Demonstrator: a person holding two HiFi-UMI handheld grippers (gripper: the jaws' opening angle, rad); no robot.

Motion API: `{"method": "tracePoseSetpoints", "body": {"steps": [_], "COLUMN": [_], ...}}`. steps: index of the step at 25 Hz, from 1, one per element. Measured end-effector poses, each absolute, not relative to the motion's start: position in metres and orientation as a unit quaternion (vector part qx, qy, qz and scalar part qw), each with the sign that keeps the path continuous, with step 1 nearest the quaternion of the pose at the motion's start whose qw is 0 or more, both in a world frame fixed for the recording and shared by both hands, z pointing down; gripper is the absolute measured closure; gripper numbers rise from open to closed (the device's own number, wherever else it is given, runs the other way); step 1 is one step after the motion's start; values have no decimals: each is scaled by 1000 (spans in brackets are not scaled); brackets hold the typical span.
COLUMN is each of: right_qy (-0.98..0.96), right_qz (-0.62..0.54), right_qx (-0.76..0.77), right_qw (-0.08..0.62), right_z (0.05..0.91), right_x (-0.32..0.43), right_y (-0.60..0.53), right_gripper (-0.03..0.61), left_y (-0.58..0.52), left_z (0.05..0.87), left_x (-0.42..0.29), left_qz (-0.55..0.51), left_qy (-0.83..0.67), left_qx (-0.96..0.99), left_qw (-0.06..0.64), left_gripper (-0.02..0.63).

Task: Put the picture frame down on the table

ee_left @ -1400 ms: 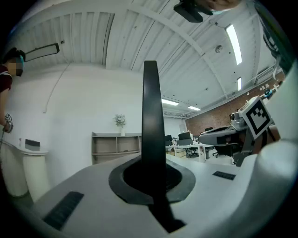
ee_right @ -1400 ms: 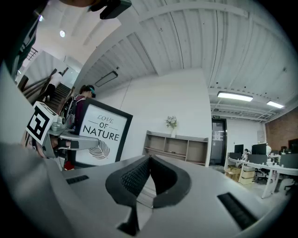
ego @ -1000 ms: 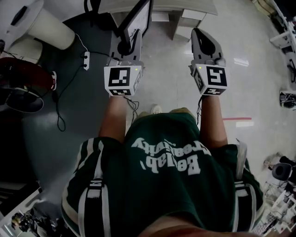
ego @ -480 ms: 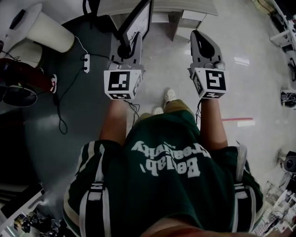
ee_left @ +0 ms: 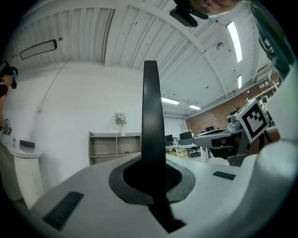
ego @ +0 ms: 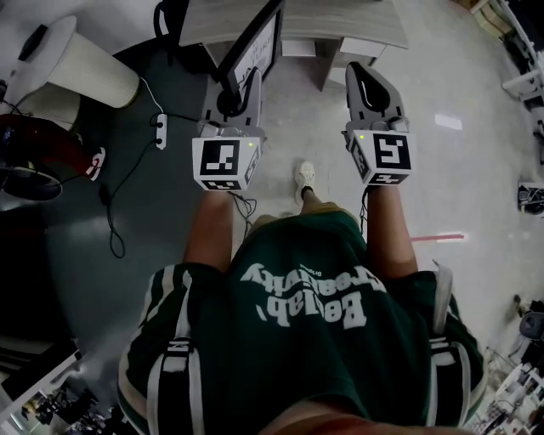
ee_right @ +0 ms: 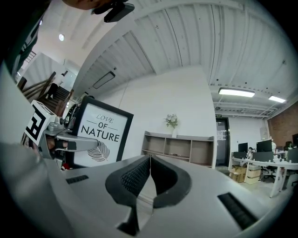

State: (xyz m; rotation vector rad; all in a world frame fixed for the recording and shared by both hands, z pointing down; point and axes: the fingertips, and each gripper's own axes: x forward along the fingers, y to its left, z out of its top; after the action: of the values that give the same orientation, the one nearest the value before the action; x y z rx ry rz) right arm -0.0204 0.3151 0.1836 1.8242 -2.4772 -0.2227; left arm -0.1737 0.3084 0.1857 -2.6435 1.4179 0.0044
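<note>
A black picture frame [ego: 255,47] with a white print reading "LOVE OF NATURE" stands upright in my left gripper [ego: 231,98], which is shut on its lower edge. In the left gripper view the picture frame [ee_left: 150,116] shows edge-on as a dark vertical bar rising from the closed jaws of that gripper [ee_left: 151,174]. The right gripper view shows the print side of the frame [ee_right: 100,135] at the left. My right gripper [ego: 367,81] is held beside it, shut and empty, its pads [ee_right: 139,174] pressed together. A grey table [ego: 340,21] lies just ahead.
A white cylindrical stand [ego: 85,55] is at the far left, with a power strip and cables [ego: 160,115] on the dark floor mat. A shoe [ego: 304,177] steps onto the pale floor. Red tape [ego: 438,238] marks the floor. Shelves [ee_right: 179,146] stand by the wall.
The person has stepped forward, so the table and stand sit nearer in view. Both grippers stay side by side, and the frame is still held upright.
</note>
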Motion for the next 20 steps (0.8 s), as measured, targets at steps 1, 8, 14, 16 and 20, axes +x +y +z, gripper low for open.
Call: {"method": "tracePoseSetpoints", "body": {"steps": [1,8,14,16,20], "right_qy": [-804,-818,-826,-829,-834], "right_qz": [-73,-76,-73,-74,-71], "right_qx": [589,570,559,554,548], "right_qw": [26,18,7,6,1], "right_z": [182,177,180,182,183], "right_x": [-17,13,39,45,63], "right_y": [302,206,130,110,78], "right_gripper": [544,544,543,543,543], "left_y": [297,213,146,129,99], "left_z": [184,182,188,192,195], "left_x": [-171,-138,-112,-105,-86], "left_qz": [2,-3,-10,-11,-13], "left_qy": [473,486,497,500,506], "left_qx": [-878,-870,-864,-862,-859], "left_qw": [73,76,77,78,76], "left_gripper": [587,586,586,586,586]}}
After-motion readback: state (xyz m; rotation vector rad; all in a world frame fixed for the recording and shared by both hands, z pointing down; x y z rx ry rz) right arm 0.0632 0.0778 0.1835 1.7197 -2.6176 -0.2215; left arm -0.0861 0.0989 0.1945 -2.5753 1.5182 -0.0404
